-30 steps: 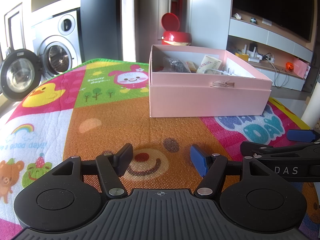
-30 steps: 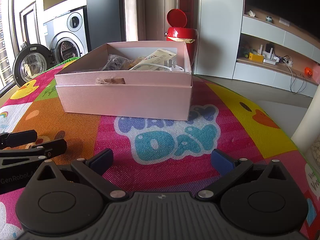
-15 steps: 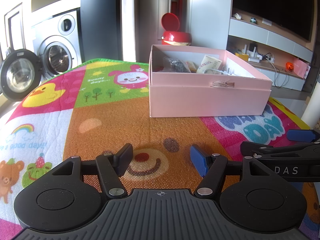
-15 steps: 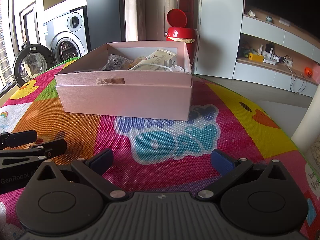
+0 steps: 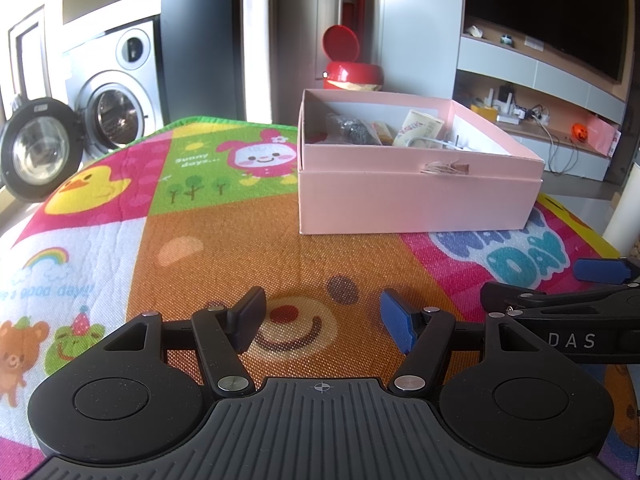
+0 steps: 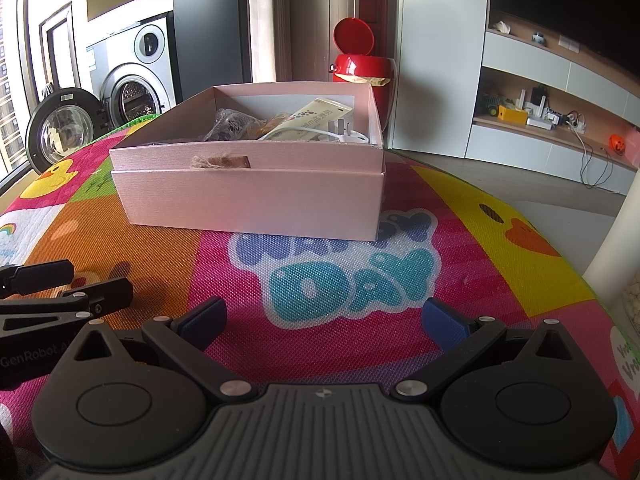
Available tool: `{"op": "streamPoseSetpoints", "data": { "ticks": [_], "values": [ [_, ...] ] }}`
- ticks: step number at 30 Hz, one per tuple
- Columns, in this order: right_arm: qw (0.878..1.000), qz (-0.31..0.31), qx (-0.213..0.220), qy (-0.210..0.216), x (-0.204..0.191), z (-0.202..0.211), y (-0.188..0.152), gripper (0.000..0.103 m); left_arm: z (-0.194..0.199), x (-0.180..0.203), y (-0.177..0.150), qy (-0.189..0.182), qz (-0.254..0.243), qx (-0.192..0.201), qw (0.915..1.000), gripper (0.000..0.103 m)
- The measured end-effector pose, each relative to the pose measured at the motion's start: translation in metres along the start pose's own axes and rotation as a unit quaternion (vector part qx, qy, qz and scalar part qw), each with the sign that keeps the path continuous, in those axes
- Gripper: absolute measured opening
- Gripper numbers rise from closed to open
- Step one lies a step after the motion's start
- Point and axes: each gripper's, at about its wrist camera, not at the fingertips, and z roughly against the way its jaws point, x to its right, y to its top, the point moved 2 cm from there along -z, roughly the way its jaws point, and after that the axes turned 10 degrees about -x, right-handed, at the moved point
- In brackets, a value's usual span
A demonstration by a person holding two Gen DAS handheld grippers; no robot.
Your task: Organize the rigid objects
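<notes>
A pink cardboard box [image 5: 416,200] [image 6: 256,200] sits open-topped on the colourful play mat [image 5: 224,256] [image 6: 480,240], ahead of both grippers. Inside it lie a dark crinkled bag [image 5: 352,130] [image 6: 228,122], a cream carton [image 5: 418,132] [image 6: 316,114] and a white plug with cable [image 6: 340,132]. My left gripper [image 5: 322,316] rests low over the mat, open, nothing between its fingers. My right gripper [image 6: 322,320] is likewise open and empty, just to the right of the left one. Each gripper shows at the edge of the other's view.
Beyond the mat stand a washing machine with its round door open [image 5: 108,112] [image 6: 132,96], a red bin with raised lid [image 5: 352,68] [image 6: 362,68], and a TV wall unit with shelves [image 5: 540,112] [image 6: 540,116]. A white post [image 6: 616,240] stands at the mat's right edge.
</notes>
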Motion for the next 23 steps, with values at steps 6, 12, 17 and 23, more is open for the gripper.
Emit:
{"op": "streamPoseSetpoints", "data": {
  "ticks": [6,12,17,23],
  "values": [
    [1.000,0.000,0.000,0.000,0.0002,0.0000,0.0000,0.103,0.0017,0.0007,-0.0013,0.008,-0.002,0.000,1.0000,0.070],
    [1.000,0.000,0.000,0.000,0.0000,0.0001,-0.0002,0.103,0.0018,0.0001,-0.0010,0.006,-0.001,-0.001,1.0000,0.070],
    [1.000,0.000,0.000,0.000,-0.0003,0.0000,-0.0001,0.103,0.0021,0.0001,-0.0012,0.005,0.000,-0.001,1.0000,0.070],
    [1.000,0.000,0.000,0.000,-0.0004,0.0000,-0.0002,0.103,0.0024,-0.0007,-0.0014,0.001,0.003,0.001,1.0000,0.069]
  ]
}}
